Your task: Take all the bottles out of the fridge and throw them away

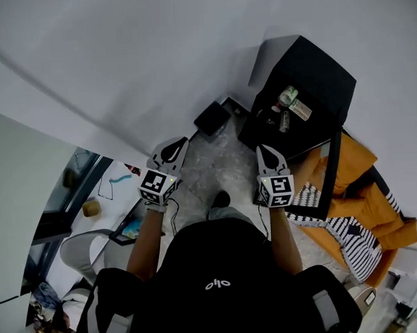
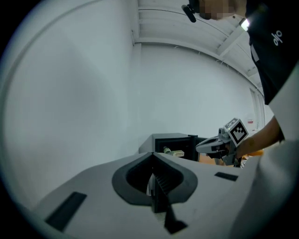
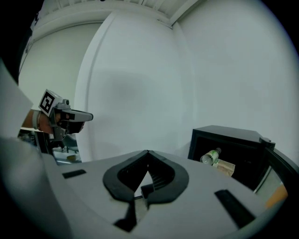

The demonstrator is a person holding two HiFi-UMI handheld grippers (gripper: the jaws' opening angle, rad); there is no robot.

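Clear plastic bottles (image 1: 289,98) lie inside the small black box-shaped fridge (image 1: 314,66), its door open; left tool (image 1: 177,144) and right tool (image 1: 264,151), both closed and empty, hover short of the fridge.

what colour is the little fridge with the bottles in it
Black. The fridge shows best in the head view.
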